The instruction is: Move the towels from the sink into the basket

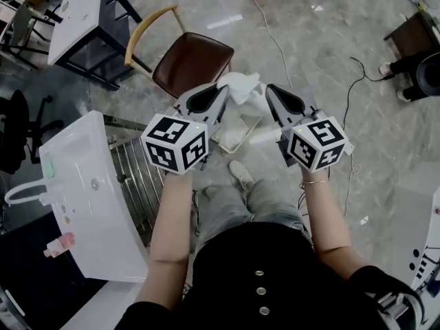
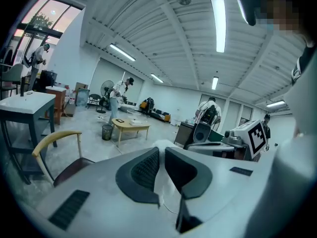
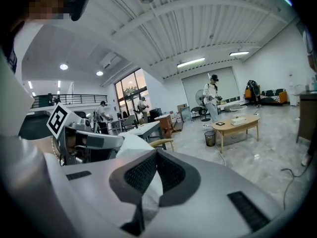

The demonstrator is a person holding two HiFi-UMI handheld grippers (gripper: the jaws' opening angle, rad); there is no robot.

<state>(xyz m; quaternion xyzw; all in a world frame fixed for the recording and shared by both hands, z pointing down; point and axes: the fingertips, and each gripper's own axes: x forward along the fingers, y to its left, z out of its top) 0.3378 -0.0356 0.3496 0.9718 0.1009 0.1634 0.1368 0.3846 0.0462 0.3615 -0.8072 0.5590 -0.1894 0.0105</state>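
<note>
A white towel (image 1: 242,88) hangs bunched between my two grippers, held up over the floor. My left gripper (image 1: 221,93) is shut on its left side, and white cloth (image 2: 163,182) shows pinched between the dark pads in the left gripper view. On the right side, my right gripper (image 1: 271,93) is shut on the same towel (image 3: 130,144), with cloth caught between its pads. A pale rectangular basket (image 1: 227,143) lies on the floor just below and nearer than the towel. The white sink (image 1: 82,184) stands at the left, its bowl partly out of sight.
A brown chair (image 1: 192,60) with a wooden back stands beyond the grippers. A metal rack (image 1: 134,170) sits beside the sink. Cables (image 1: 271,40) trail across the marble floor. A white table (image 1: 82,12) is at the far left. Other people stand far off.
</note>
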